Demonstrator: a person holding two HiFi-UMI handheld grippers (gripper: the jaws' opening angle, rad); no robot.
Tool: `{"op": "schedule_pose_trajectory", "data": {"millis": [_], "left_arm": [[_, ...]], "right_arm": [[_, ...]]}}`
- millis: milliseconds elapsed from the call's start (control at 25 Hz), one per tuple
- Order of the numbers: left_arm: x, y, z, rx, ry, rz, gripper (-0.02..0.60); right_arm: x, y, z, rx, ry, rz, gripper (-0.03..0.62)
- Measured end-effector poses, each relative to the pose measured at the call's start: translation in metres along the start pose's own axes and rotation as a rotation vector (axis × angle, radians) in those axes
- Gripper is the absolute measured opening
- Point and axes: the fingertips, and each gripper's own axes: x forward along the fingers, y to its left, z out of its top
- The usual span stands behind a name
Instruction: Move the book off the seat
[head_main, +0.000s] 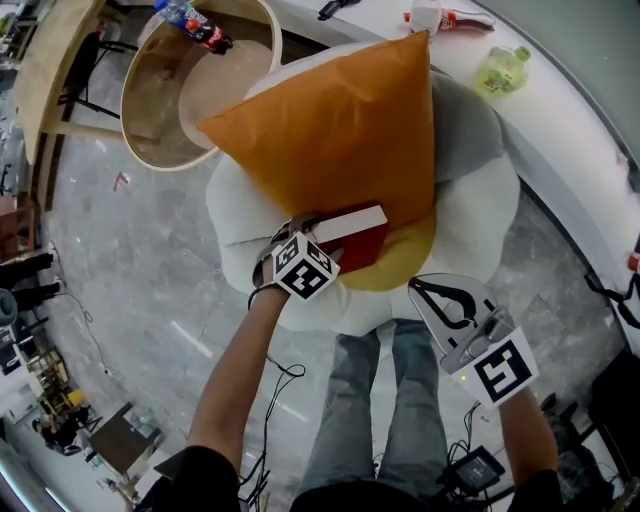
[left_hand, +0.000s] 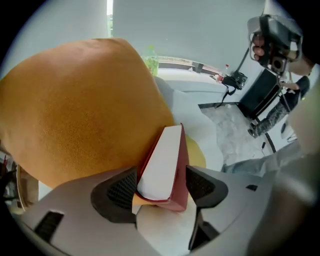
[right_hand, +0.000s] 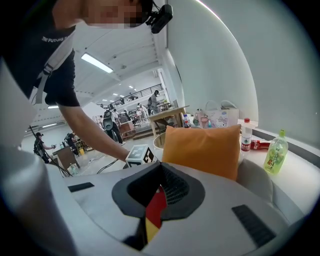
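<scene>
- Left gripper (left_hand: 162, 189): pointed steeply down over the seat, jaws spread and straddling the book, one pad alongside each cover. Not clamped as far as its own view shows.
- Book (head_main: 352, 236): red covers, white page block facing up. It stands on edge on the seat's yellow centre, just beside the lower edge of the pillow.
- Pillow (head_main: 340, 130): orange, square, propped on the rear half of the seat.
- Seat (head_main: 245, 205): white, egg-shaped cushion with a yellow middle, on grey marbled floor.
- Right gripper (right_hand: 160, 170): jaws closed together and carrying nothing, held near the seat's front right edge, apart from the book.
- Green bottle (head_main: 503, 68): on the white counter at far right, not involved.
- Progress: early. The approach looks complete and the book is bracketed. Closing on it, lifting it and setting it down off the seat all remain.
</scene>
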Motion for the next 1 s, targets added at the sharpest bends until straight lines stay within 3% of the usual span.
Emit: {"op": "schedule_pose_trajectory", "data": {"millis": [80,160,240,440,600,720,840,920,960,1000], "left_arm": [[-0.005,-0.015,-0.009,0.085,0.071,-0.049,0.303],[-0.009,-0.031,-0.018,0.152,0.151,-0.107,0.258],[-0.01,-0.04,-0.021,0.175,0.205,-0.143,0.252],[-0.008,-0.046,-0.025,0.255,0.327,-0.145,0.252],[-0.017,-0.064,-0.035,0.311,0.481,-0.207,0.252],[-0.005,-0.07,-0.032,0.374,0.474,-0.142,0.269],[-0.006,-0.077,-0.028,0.292,0.451,-0.205,0.27],[-0.007,-0.074,-0.027,0.302,0.458,-0.194,0.267],[-0.002,-0.071,-0.026,0.334,0.44,-0.151,0.28],[0.003,-0.071,-0.025,0.34,0.401,-0.117,0.359]], "right_arm": [[0.0,0.001,0.001,-0.006,0.0,0.0,0.009],[0.002,0.004,0.004,-0.004,-0.011,0.0,0.009],[0.004,0.006,0.006,-0.009,-0.02,0.003,0.009],[0.003,0.014,0.003,-0.022,-0.024,0.017,0.009],[-0.003,0.018,-0.005,-0.032,0.005,0.024,0.009],[-0.006,0.017,-0.011,-0.037,0.023,0.019,0.009],[-0.007,0.016,-0.011,-0.034,0.011,0.011,0.009],[-0.009,0.015,-0.011,-0.028,0.007,0.006,0.009],[-0.009,0.015,-0.013,-0.027,0.01,0.003,0.009],[-0.01,0.014,-0.014,-0.028,0.013,0.001,0.009]]}}
